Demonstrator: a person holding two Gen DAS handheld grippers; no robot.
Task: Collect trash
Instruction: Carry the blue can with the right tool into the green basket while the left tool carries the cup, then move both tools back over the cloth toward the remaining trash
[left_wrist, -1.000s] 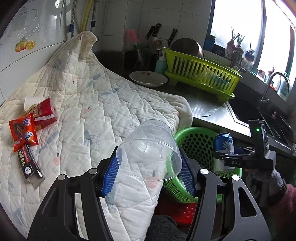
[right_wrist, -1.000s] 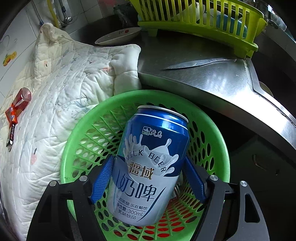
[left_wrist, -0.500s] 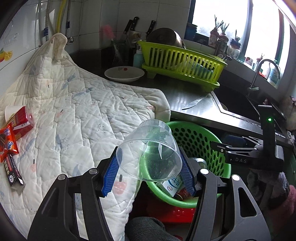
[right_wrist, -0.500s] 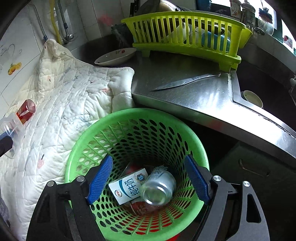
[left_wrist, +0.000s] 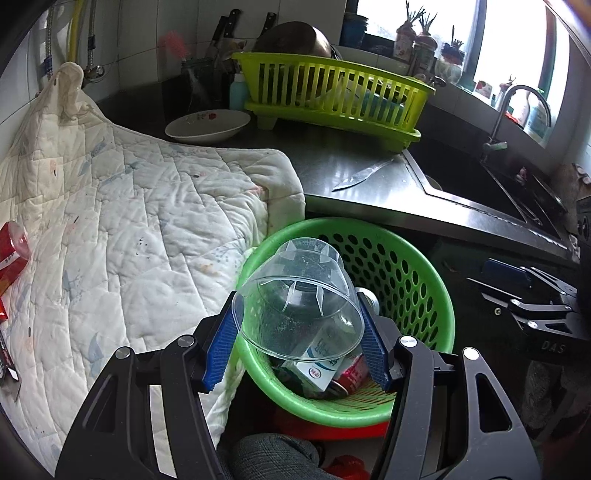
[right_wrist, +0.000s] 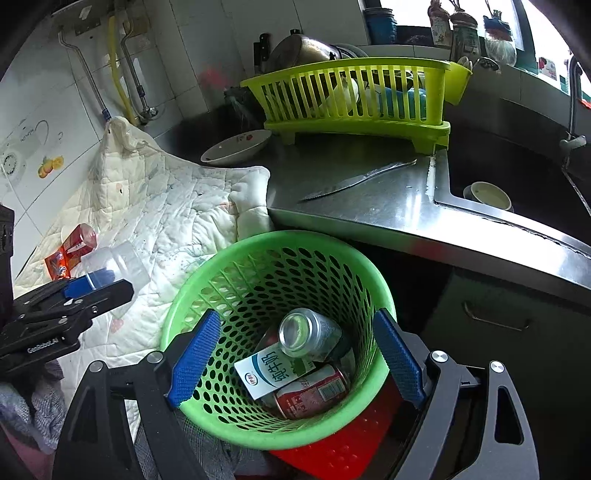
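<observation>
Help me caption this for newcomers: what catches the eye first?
A bright green perforated plastic basket fills the foreground, holding a silver can, a milk carton and a red can. In the left wrist view, the left gripper holds a clear plastic cup over it.

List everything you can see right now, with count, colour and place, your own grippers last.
Clear cup: 1, transparent, on its side between the left gripper's pads, over the basket.
Basket: 1, green, perforated, below the counter edge.
Can: 1, silver end showing, lying in the basket.
Milk carton: 1, white and green, in the basket.
Red can: 1, in the basket, under the carton.
Quilt: 1, cream, left of the basket.
Red wrappers: several, on the quilt, far left.
Knife: 1, steel, on the counter.
Dish rack: 1, lime, counter back.
Bowl: 1, white, beside the rack.
Left gripper: shut on the cup.
Right gripper: jaws just opening, nothing between them, above the basket.
</observation>
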